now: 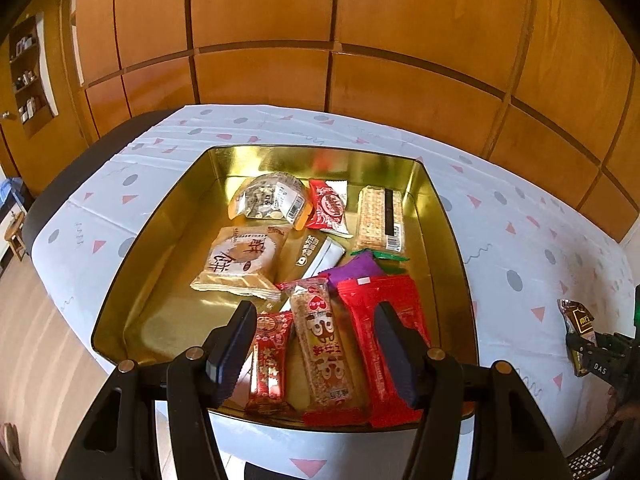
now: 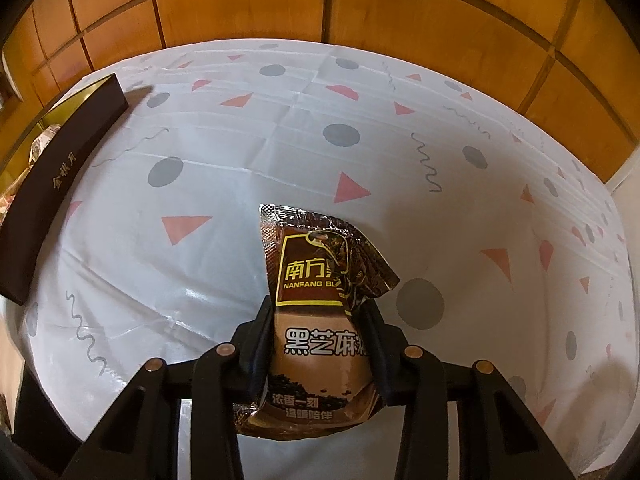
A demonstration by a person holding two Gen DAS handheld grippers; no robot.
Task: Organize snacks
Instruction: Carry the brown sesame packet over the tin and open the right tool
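The right gripper (image 2: 320, 320) holds the brown packet (image 2: 316, 300) tight; the left gripper (image 1: 316, 344) is wide open, so lift the packet gently over the gold tin (image 1: 160, 240) at the frame's left.

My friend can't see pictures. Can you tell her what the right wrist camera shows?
The right gripper has its jaws shut on a brown sesame snack packet, held above a white tablecloth with grey dots and pink triangles. A dark box wall sits at the left edge, with wooden panels behind.

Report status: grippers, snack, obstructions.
Left gripper open over gold tin. Right gripper shut on brown sachet, above tablecloth. Nothing blocking.
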